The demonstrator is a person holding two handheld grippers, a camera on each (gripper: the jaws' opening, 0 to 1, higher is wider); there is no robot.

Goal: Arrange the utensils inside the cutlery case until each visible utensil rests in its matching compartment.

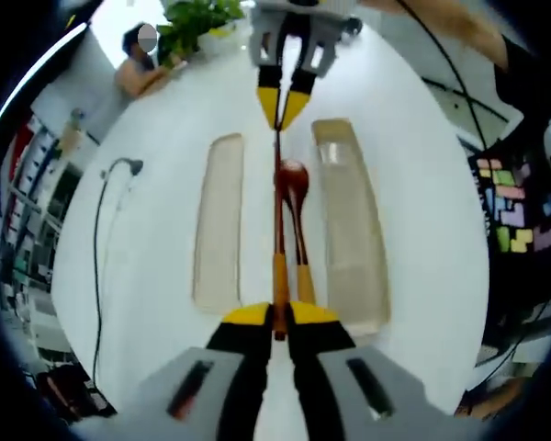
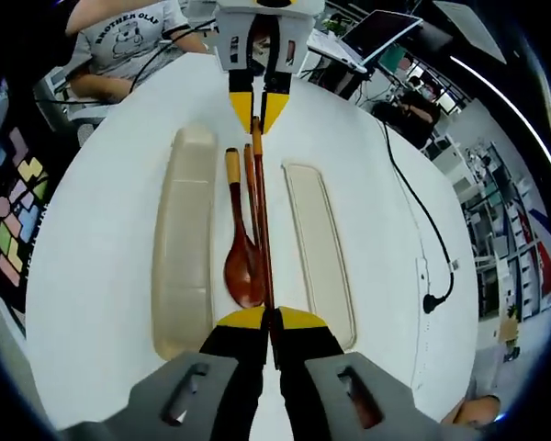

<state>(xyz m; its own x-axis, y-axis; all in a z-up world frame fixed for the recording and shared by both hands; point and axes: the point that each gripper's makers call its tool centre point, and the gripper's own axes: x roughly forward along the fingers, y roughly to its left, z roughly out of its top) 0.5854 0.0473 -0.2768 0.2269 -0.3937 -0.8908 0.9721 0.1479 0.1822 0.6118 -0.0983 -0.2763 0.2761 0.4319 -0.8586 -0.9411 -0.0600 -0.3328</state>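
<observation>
**Utensils not yet in the case**

The white table (image 2: pixel 101 276) held the case base (image 2: pixel 182 243) and, on the other side of the wooden spoon (image 2: pixel 241 248), the lid (image 2: pixel 320 248). The spoon lay on bare table between them. Both grippers, left (image 1: pixel 277 317) and right (image 2: pixel 270 320), pinched opposite ends of a chopstick (image 2: pixel 262 220) raised beside the spoon. Judging by this, nothing was stowed.

Wooden spoon (image 2: pixel 241 248) and chopsticks (image 2: pixel 262 220) lengthwise between translucent case halves (image 2: pixel 182 248).
</observation>
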